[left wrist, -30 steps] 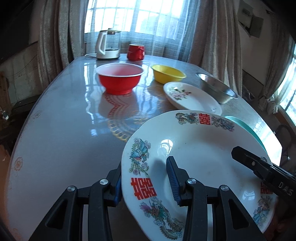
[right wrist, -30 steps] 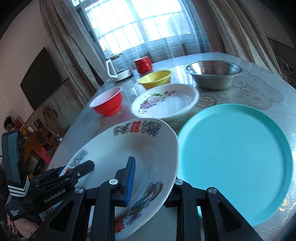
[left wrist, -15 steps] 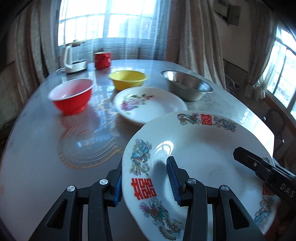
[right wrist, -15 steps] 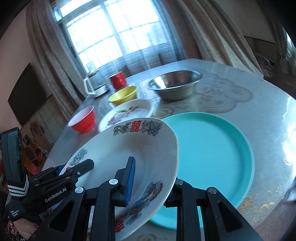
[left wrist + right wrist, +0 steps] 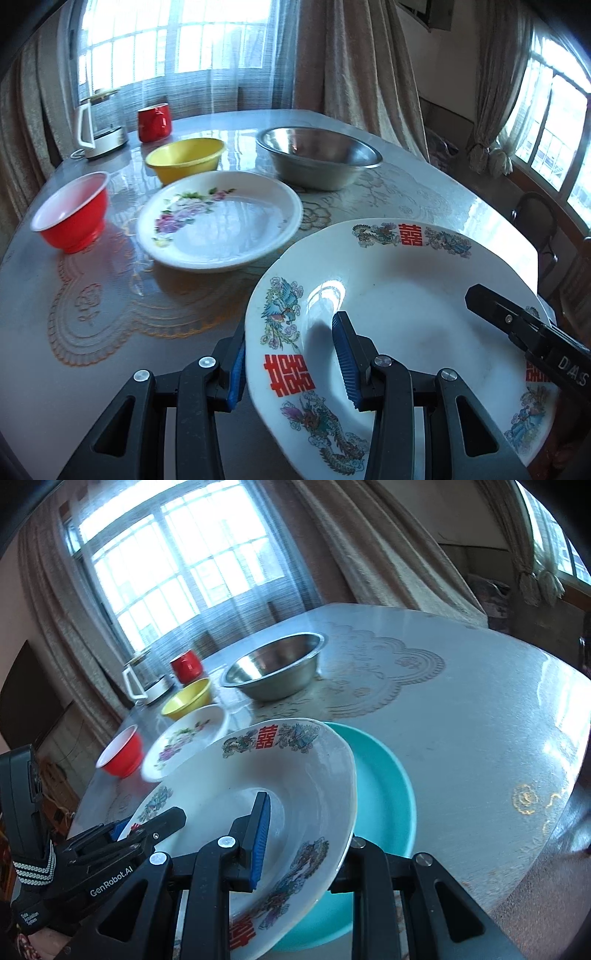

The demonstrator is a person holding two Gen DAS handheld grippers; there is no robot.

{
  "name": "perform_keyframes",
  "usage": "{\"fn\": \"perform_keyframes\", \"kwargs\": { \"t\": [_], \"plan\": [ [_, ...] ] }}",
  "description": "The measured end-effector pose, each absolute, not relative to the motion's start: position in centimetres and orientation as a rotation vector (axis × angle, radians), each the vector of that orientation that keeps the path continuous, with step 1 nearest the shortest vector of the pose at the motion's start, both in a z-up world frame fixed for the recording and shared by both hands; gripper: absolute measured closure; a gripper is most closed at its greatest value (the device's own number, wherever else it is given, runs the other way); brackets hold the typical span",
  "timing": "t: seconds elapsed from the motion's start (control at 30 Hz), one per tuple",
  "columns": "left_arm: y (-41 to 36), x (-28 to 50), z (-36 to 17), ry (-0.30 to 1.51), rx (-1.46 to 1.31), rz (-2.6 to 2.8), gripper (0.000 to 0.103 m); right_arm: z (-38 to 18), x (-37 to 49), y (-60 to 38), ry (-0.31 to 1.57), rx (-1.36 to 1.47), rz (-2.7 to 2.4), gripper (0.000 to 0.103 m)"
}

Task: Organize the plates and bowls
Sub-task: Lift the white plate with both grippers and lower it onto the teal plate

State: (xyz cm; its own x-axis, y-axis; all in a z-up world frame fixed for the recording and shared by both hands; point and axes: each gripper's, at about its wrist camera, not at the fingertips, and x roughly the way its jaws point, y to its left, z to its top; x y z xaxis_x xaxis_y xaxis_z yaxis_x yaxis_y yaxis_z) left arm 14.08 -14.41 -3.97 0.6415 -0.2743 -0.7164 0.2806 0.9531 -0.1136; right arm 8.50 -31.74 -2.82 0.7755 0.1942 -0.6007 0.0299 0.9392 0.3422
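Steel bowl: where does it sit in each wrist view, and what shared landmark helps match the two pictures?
Left wrist view: the steel bowl is upper centre, on the table behind the flowered plate.
Right wrist view: the steel bowl is above centre, beyond the white plate held in the grippers.
Shared landmark: the yellow bowl stands just left of the steel bowl in both views.

Dragon plate point(image 5: 295, 775), earlier beside the teal plate point(image 5: 384, 794), now partly over it
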Motion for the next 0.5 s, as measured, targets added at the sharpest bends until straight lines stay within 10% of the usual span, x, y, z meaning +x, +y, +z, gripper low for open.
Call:
{"fn": "perform_keyframes", "kwargs": {
  "t": [0.5],
  "plan": [
    [-17.3,14.9,-4.2,0.805,0.085,-0.287,0.060,-4.3,9.6,-35.2,0.685,0.402,0.023,0.077]
  ]
}}
